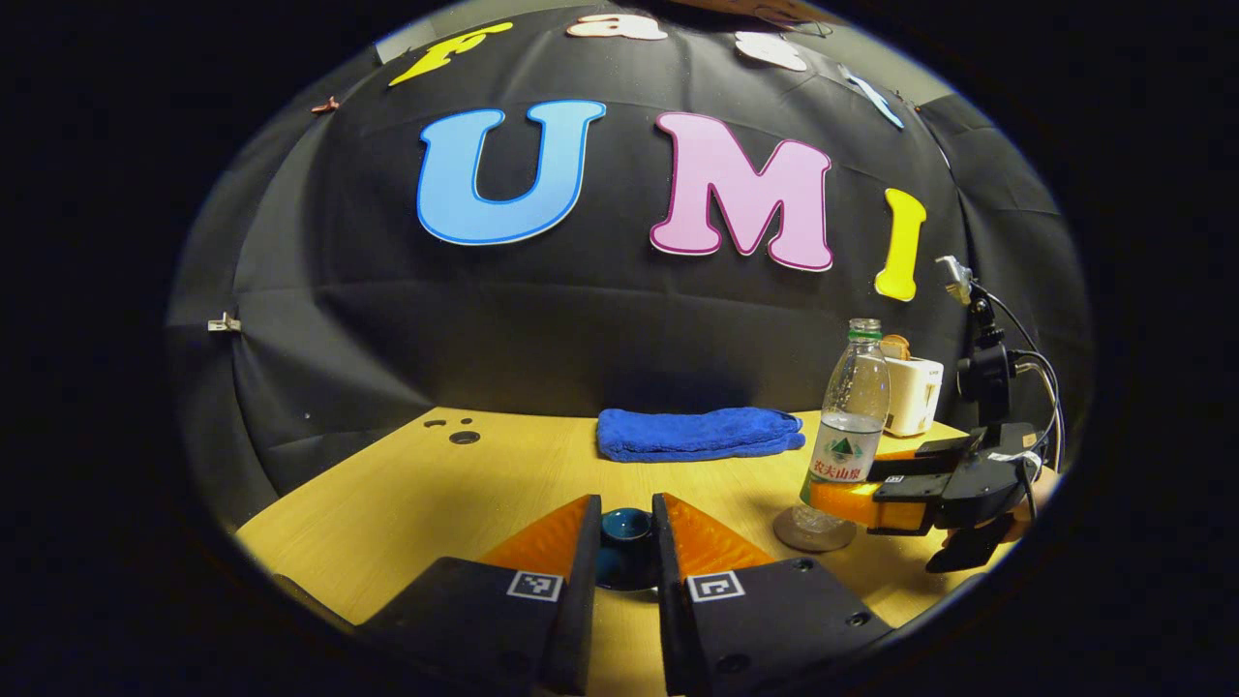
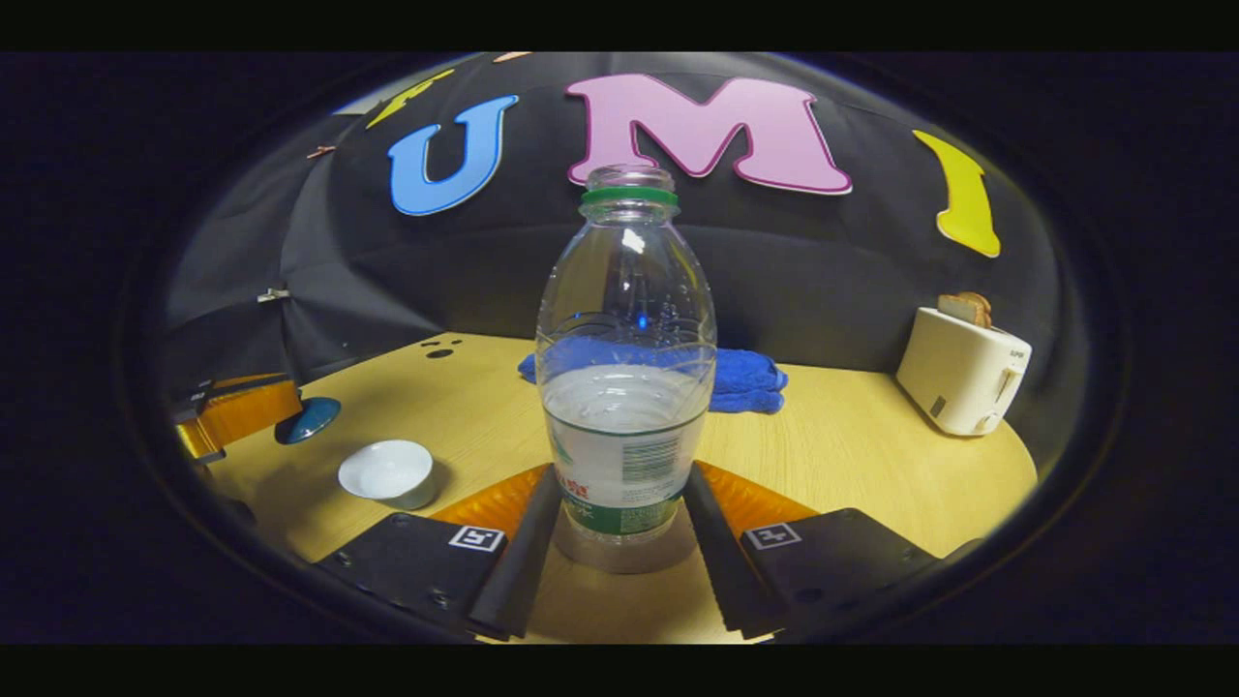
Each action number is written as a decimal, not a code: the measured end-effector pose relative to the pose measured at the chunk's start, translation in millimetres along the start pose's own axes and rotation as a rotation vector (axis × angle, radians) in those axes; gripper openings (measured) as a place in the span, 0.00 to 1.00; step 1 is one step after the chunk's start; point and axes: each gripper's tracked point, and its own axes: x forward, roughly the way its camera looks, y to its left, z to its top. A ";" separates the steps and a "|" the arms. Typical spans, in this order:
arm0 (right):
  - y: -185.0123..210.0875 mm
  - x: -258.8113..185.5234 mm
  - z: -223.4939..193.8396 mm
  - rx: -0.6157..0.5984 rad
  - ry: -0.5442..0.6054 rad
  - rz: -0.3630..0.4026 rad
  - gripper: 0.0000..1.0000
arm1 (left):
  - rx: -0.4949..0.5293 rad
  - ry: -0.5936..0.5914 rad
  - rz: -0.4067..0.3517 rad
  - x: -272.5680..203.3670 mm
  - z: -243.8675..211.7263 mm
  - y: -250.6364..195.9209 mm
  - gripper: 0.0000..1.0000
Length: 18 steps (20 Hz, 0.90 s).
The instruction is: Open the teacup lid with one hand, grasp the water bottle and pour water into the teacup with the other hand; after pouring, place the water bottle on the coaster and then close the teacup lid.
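Note:
In the right gripper view a clear water bottle [image 2: 624, 387], part full and without a cap, stands upright on a round coaster [image 2: 624, 554]. My right gripper [image 2: 624, 469] is shut on its lower body. The left gripper view shows that bottle [image 1: 852, 416], the coaster [image 1: 811, 530] and the right gripper [image 1: 857, 503] at the right. My left gripper [image 1: 626, 500] is shut on the dark blue teacup lid [image 1: 625, 542], held just above the table. The white teacup [image 2: 387, 471] sits uncovered at the left, with the lid [image 2: 308, 419] and left gripper [image 2: 256, 411] beyond it.
A folded blue towel [image 1: 697, 433] lies at the back of the wooden table [image 1: 436, 503]. A white toaster [image 2: 963, 373] with bread in it stands at the back right. Small holes [image 1: 463, 437] mark the table's far left corner.

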 end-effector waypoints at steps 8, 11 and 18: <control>2.5 2.3 -10.6 0.021 0.047 0.013 0.79 | -0.018 0.035 -0.054 16.9 -15.4 -20.9 0.33; 5.6 -3.6 -19.5 0.043 0.070 0.014 0.95 | -0.014 0.041 -0.071 24.2 -18.9 -29.7 0.33; -6.0 -37.9 -23.0 0.119 0.077 -0.013 0.96 | -0.006 0.069 -0.092 35.4 -34.1 -45.2 0.33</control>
